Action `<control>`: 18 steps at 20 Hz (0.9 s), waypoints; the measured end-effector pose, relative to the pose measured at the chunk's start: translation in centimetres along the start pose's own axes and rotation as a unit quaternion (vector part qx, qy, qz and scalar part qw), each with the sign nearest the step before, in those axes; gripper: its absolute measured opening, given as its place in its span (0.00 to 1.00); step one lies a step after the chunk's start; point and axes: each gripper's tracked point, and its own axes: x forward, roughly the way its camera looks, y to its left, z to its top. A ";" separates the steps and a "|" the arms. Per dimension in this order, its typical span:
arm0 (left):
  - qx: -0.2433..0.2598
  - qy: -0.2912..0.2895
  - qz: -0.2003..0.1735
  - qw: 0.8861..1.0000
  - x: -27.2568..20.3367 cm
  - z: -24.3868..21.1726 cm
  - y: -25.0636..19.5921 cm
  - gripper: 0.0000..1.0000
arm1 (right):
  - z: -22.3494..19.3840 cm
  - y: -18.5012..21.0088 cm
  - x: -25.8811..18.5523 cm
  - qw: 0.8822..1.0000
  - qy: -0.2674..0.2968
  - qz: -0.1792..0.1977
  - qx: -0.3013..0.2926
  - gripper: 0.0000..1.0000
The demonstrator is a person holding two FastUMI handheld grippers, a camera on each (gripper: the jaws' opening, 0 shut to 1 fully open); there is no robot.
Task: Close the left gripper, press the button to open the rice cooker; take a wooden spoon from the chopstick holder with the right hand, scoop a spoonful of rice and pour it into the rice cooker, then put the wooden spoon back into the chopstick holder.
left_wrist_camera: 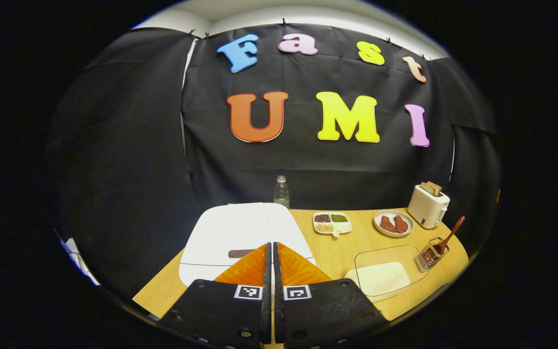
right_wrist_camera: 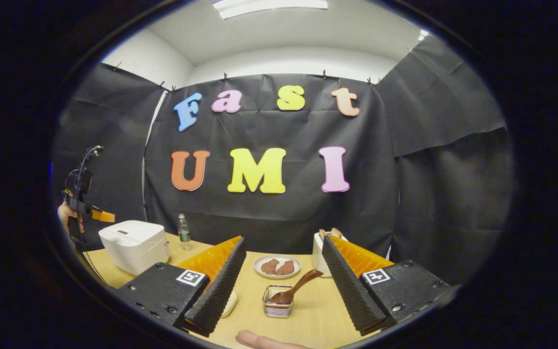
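Observation:
The white rice cooker (left_wrist_camera: 230, 232) lies with its lid down just ahead of my left gripper (left_wrist_camera: 272, 244), which is shut with nothing in it. Its tips hover above the lid, a little right of the dark button (left_wrist_camera: 240, 253). In the right gripper view the cooker (right_wrist_camera: 133, 245) stands at the left, with the left gripper (right_wrist_camera: 102, 215) above it. A wooden spoon (right_wrist_camera: 298, 288) leans in the wire chopstick holder (right_wrist_camera: 278, 301), centred between the wide-open fingers of my right gripper (right_wrist_camera: 283, 238). The spoon (left_wrist_camera: 451, 233) and holder (left_wrist_camera: 431, 253) sit at the table's right, beside a glass dish of rice (left_wrist_camera: 385, 276).
Along the back of the wooden table (left_wrist_camera: 337, 257) stand a water bottle (left_wrist_camera: 281, 192), a divided dish of beans (left_wrist_camera: 332, 223), a plate of meat (left_wrist_camera: 394, 224) and a white toaster (left_wrist_camera: 426, 206). A hand (right_wrist_camera: 66, 215) holds the left gripper. A fingertip (right_wrist_camera: 259, 341) shows at the bottom edge.

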 end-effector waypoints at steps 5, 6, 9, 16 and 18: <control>-0.014 0.055 0.033 0.998 1.9 -1.0 1.1 0.00 | -1.7 -1.2 1.8 1.000 0.018 0.002 -0.003 0.96; -0.015 0.061 0.038 0.997 3.3 -1.9 1.2 0.00 | -2.2 -1.6 2.2 1.000 0.023 0.000 -0.001 0.96; -0.022 0.067 0.045 0.997 4.1 -2.0 2.1 0.00 | -3.8 -2.6 3.2 0.999 0.040 -0.003 0.005 1.00; -0.021 0.100 0.057 0.993 5.8 -4.1 3.4 0.00 | -3.4 -2.5 4.1 1.000 0.009 0.008 0.002 0.96; -0.024 0.105 0.060 0.992 6.0 -4.6 3.8 0.00 | -3.4 -1.8 3.9 1.000 0.003 0.020 -0.005 0.96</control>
